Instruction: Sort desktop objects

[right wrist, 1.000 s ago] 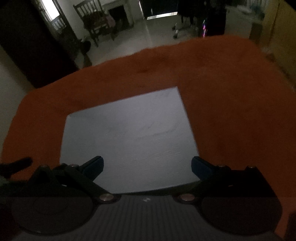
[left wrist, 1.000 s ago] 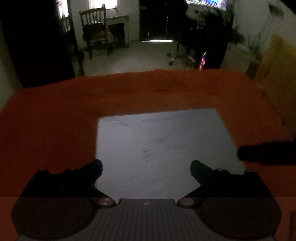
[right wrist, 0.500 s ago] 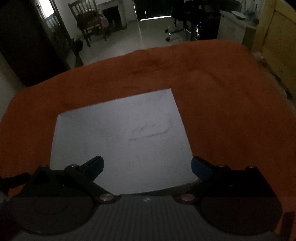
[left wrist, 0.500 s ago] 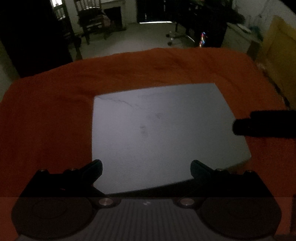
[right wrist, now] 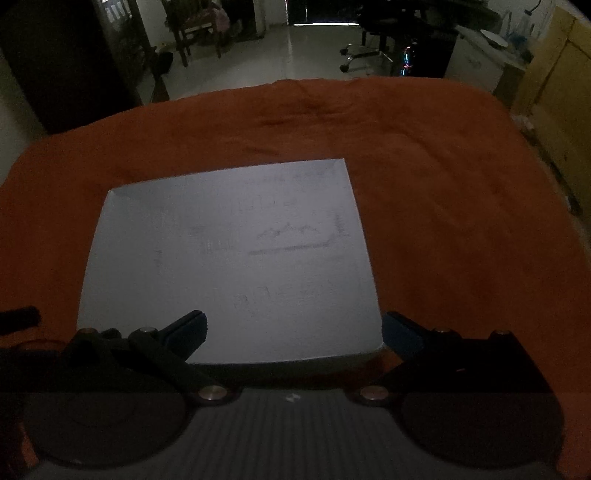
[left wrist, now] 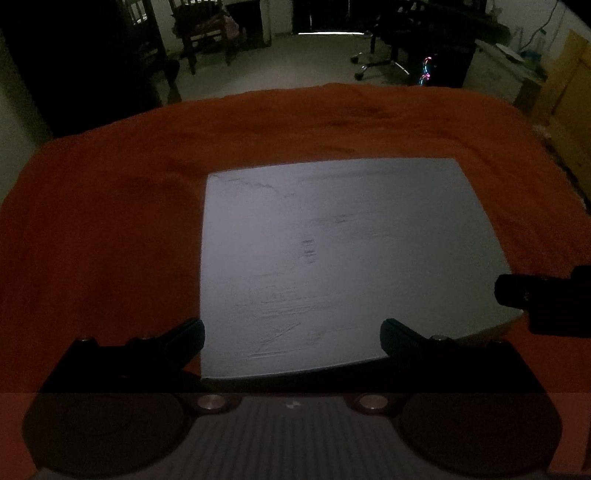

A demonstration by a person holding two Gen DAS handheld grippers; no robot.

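Note:
A pale grey sheet with faint pencil marks (left wrist: 347,258) lies flat on an orange cloth (left wrist: 110,221); it also shows in the right wrist view (right wrist: 229,266). My left gripper (left wrist: 292,334) is open and empty over the sheet's near edge. My right gripper (right wrist: 293,330) is open and empty over the sheet's near right part. The right gripper's dark finger (left wrist: 535,295) shows at the right edge of the left wrist view. A tip of the left gripper (right wrist: 18,317) shows at the left edge of the right wrist view.
The orange cloth (right wrist: 461,221) covers the whole table and drops off at the far edge. Beyond it is a dim room with a wooden chair (left wrist: 199,33), an office chair (left wrist: 388,44) and a yellow wooden panel (right wrist: 554,103) at the right.
Both grippers have pulled back and risen, so more of the sheet and cloth shows. The jaws have stayed open. The sheet has not moved.

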